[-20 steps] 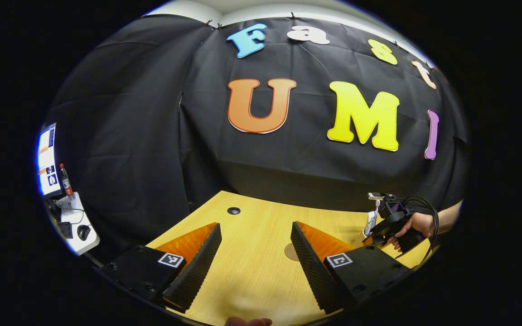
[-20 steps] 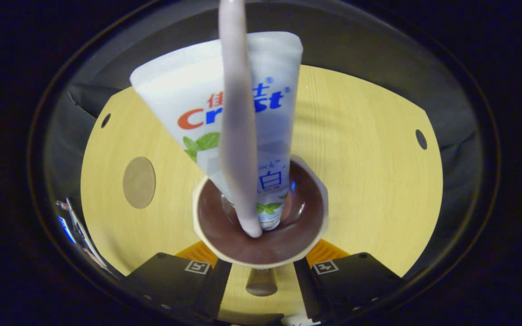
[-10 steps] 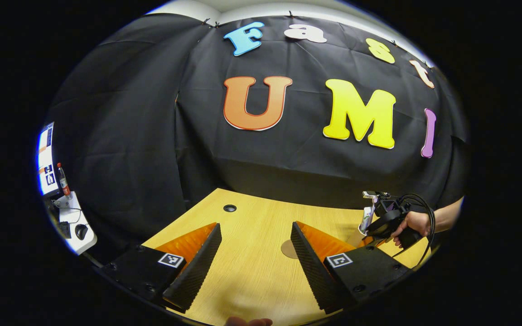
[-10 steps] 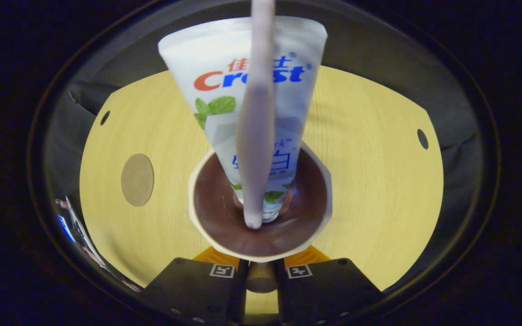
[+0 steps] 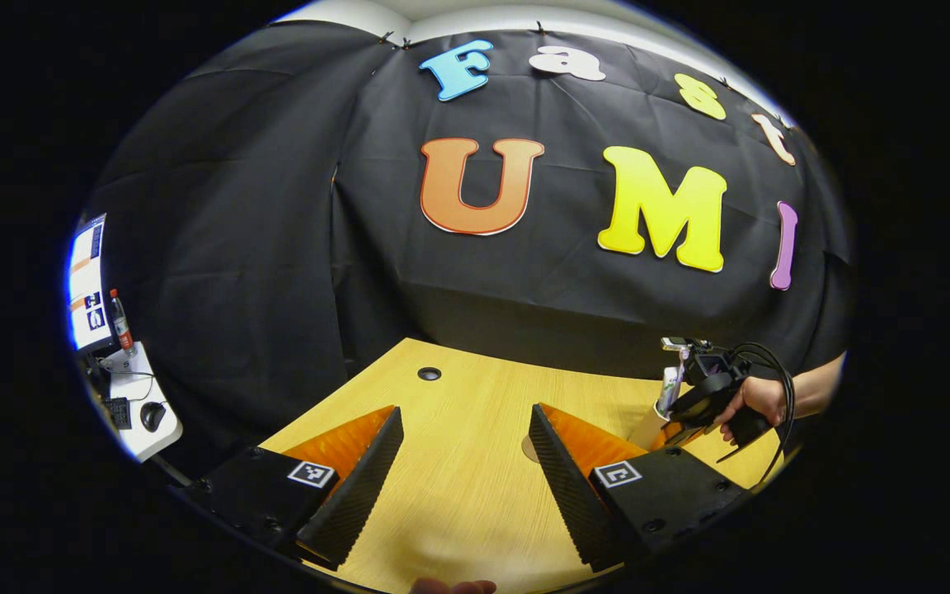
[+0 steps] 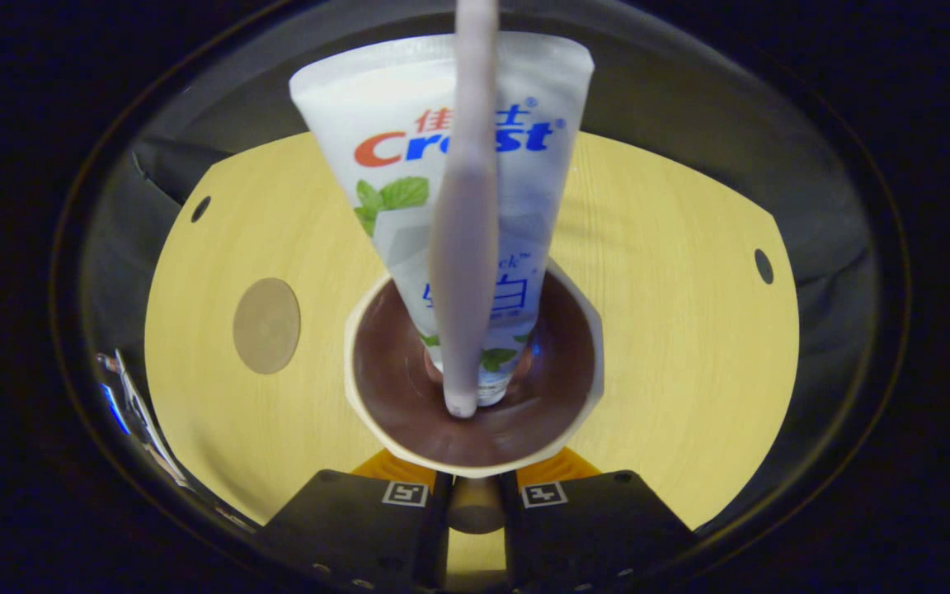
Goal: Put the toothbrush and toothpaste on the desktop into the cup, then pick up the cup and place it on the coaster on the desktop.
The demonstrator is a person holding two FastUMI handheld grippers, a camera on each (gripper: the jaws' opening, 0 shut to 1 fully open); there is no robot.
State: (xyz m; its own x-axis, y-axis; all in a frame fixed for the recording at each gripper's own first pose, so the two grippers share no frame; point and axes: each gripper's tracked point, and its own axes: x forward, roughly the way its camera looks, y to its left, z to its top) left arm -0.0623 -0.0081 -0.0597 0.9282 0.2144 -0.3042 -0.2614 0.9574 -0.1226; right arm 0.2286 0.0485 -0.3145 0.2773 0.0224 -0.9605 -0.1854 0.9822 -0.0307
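The cup (image 6: 475, 388) is sitting low in the middle of the right gripper view, seen from above, with a pale rim and a brown inside. The toothpaste (image 6: 442, 173) is standing in it with its cap end down and its wide flat end leaning up to the top of the frame. The toothbrush (image 6: 465, 239) is standing in the cup too, right in front of the toothpaste. The right gripper (image 6: 475, 507) is showing at the bottom of that view. Its two fingers are pulled close together, and they are pinching the handle of the cup between them. The coaster (image 6: 266, 325) is lying flat on the desk (image 6: 673, 346), to the left of the cup and well apart from it.

In the left gripper view, the left gripper (image 5: 463, 483) is at the bottom of the frame. Its fingers are spread wide and are holding nothing, with bare desk showing between them. At the right side of that view, a hand (image 5: 759, 398) is holding the right gripper (image 5: 710, 396) by the cup (image 5: 648, 427). I cannot tell from there if the cup is touching the desk. At the far left edge of that view, a bottle (image 5: 119, 322) and a mouse (image 5: 151, 416) are resting on a small white table (image 5: 160, 437).
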